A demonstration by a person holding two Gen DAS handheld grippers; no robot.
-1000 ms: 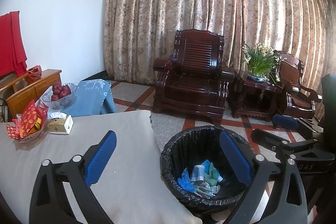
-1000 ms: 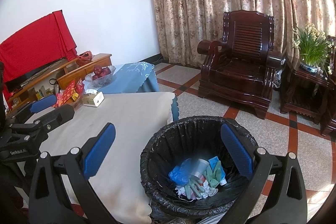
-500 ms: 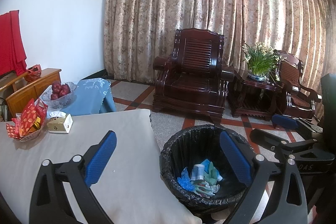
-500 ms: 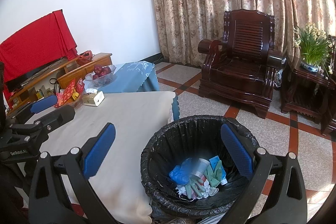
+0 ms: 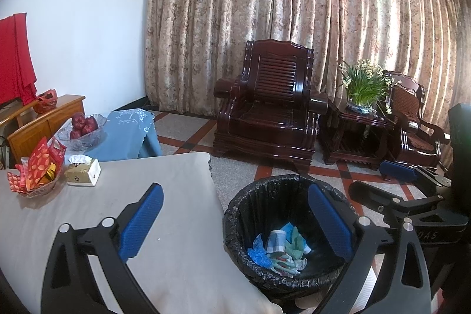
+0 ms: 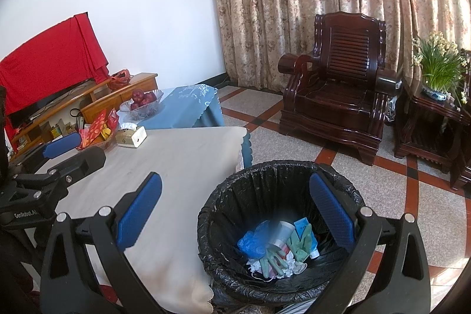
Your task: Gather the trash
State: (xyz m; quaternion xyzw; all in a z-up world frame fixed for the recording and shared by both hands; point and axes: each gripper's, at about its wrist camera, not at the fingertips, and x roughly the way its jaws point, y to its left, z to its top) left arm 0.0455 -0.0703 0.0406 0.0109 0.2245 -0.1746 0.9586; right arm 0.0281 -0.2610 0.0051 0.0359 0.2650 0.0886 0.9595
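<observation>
Below the right gripper (image 6: 235, 214), the lined bin (image 6: 282, 175) held gloves (image 6: 273, 258); the table (image 6: 182, 155) stood left. Both the left gripper (image 5: 235, 219) and right gaped wide, empty.

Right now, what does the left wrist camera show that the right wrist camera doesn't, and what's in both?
Only the left wrist view shows a second armchair past the plant, and the right gripper at the right edge. Only the right wrist view shows the shelves under the wooden cabinet, the full spread of the red cloth, and the left gripper at its left. Both show the black-lined trash bin holding gloves and wrappers, the table, tissue box, apple bowl, near armchair, and open, empty grippers.
</observation>
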